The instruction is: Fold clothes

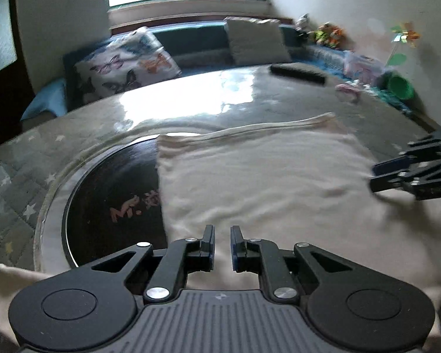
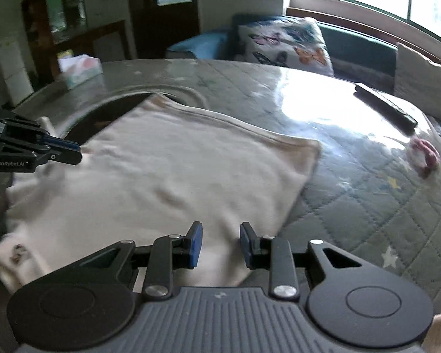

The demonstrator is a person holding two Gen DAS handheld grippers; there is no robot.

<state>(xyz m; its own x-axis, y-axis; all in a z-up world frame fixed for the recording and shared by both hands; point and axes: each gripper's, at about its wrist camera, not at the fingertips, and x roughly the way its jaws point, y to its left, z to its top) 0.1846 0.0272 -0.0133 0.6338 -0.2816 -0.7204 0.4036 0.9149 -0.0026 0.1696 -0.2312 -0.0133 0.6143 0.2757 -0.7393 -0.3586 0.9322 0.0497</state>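
Soft cream garment [image 1: 250,176] lies flat, squarish, ahead of both claws; left claw [image 1: 222,245] and right claw [image 2: 220,242] parted, empty; quilted surface [image 2: 367,206] bare rightward.

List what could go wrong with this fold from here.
1. The cream shirt lies partly over the dark round inset in the table; dragging could catch it on the raised rim.
2. Both hand-held grippers, left and right, are open above the cloth; a shallow pinch might take only the top layer.
3. The black remote and pink item sit beyond the shirt; a wide sweep might knock them.
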